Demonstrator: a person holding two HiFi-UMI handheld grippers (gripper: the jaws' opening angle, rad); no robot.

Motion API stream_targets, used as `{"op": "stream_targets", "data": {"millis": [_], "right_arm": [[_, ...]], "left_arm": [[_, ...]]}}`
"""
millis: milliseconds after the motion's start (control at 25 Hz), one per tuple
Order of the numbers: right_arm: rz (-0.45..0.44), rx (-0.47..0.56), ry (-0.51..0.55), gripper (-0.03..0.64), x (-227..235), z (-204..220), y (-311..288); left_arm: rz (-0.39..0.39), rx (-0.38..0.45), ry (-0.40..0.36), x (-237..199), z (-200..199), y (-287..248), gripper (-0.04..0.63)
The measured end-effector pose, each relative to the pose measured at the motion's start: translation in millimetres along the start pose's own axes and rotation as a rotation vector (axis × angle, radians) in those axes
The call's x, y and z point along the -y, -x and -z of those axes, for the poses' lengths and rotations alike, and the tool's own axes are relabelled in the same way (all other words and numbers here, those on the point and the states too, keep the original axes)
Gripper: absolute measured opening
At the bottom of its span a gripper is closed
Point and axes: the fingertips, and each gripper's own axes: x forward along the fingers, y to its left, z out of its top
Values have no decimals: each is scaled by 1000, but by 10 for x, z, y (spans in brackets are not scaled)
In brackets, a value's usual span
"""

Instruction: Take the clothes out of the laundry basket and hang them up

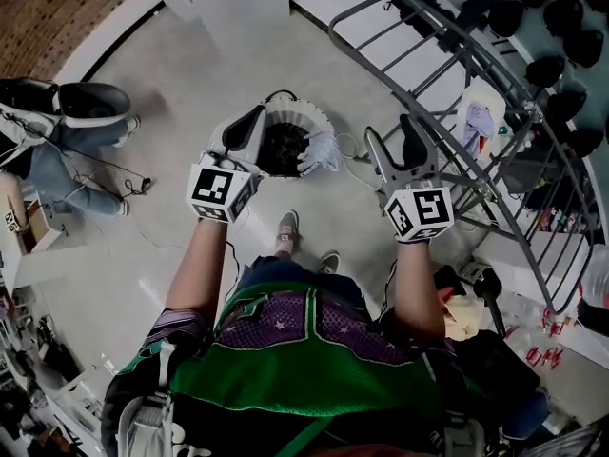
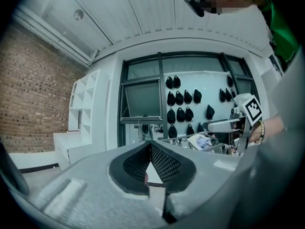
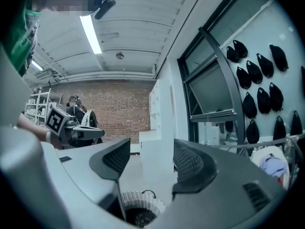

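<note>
The white laundry basket (image 1: pixel 306 112) stands on the floor ahead of my feet, with dark clothes (image 1: pixel 284 149) inside; it also shows low in the right gripper view, basket (image 3: pixel 141 204). My left gripper (image 1: pixel 255 113) hovers over the basket's left rim, its jaws shut with nothing between them (image 2: pixel 148 145). Over the floor just right of the basket, my right gripper (image 1: pixel 391 133) stands open and empty (image 3: pixel 151 157). The metal drying rack (image 1: pixel 447 41) runs along the right, and a light garment (image 1: pixel 479 117) hangs on it.
A white shelf unit (image 1: pixel 238 3) stands behind the basket. A person (image 1: pixel 67 131) crouches at the left by the brick wall. Black caps (image 1: pixel 561 17) hang on the wall behind the rack. A thin cable (image 1: pixel 354 150) lies beside the basket.
</note>
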Motion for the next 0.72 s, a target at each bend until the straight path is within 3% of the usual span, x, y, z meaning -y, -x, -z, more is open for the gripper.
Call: {"op": "stream_targets", "data": {"millis": [240,720], "right_arm": [[14,-81,-49,267,14,701,-124],[127,-223,-46,267,211,1917,-309]], "left_arm": [[17,-39,19,-97,349,-78,18],[173,-82,21,-337,1211,-739,18]]}}
